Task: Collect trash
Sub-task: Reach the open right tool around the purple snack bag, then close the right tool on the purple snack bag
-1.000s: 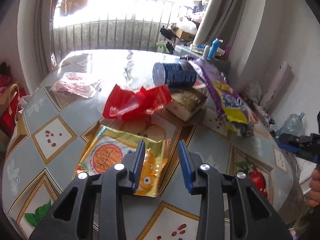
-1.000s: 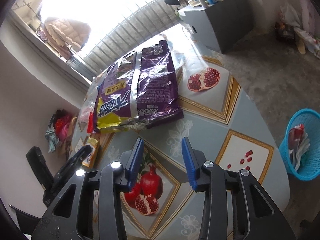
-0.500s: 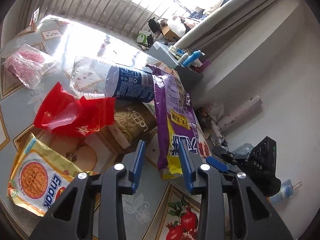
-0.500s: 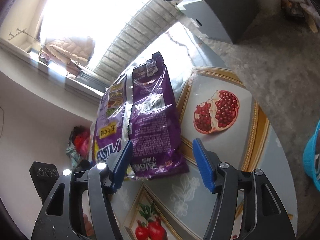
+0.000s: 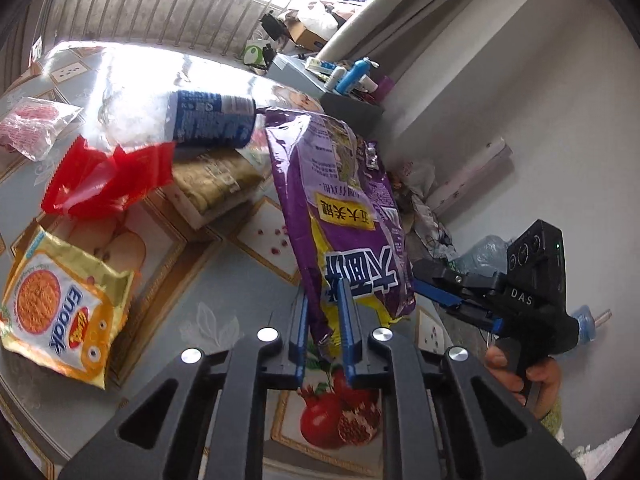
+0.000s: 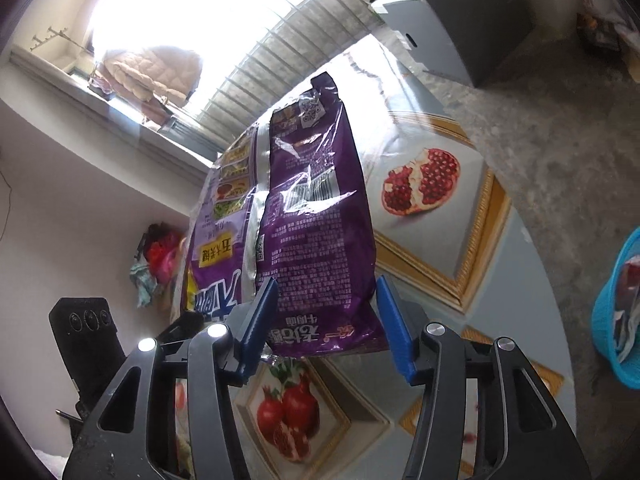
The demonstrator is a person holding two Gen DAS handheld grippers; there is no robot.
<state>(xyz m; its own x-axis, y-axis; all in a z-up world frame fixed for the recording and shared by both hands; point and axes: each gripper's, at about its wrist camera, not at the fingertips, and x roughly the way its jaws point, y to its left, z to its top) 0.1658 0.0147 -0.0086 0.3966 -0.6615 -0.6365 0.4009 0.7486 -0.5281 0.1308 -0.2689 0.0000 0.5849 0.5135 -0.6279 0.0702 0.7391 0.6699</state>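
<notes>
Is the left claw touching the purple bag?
Touching. The left wrist view shows the left claw with its blue fingers closed on the purple bag edge.

I am in a lived-in home room. Ahead of my hand-held gripper spreads a tabletop (image 5: 224, 288) under a fruit-printed cover, a barred window (image 5: 152, 8) with quilted bedding (image 6: 156, 72) airing beyond it, and a blue wastebasket (image 6: 618, 312) to my right on the bare floor (image 6: 568, 128).

Left wrist camera looks down along its fingers, close over the table (image 5: 224, 280), facing the window. Right wrist camera angles down too, from the other side. Both share the purple bag (image 5: 348, 216) (image 6: 320, 208), very near.
</notes>
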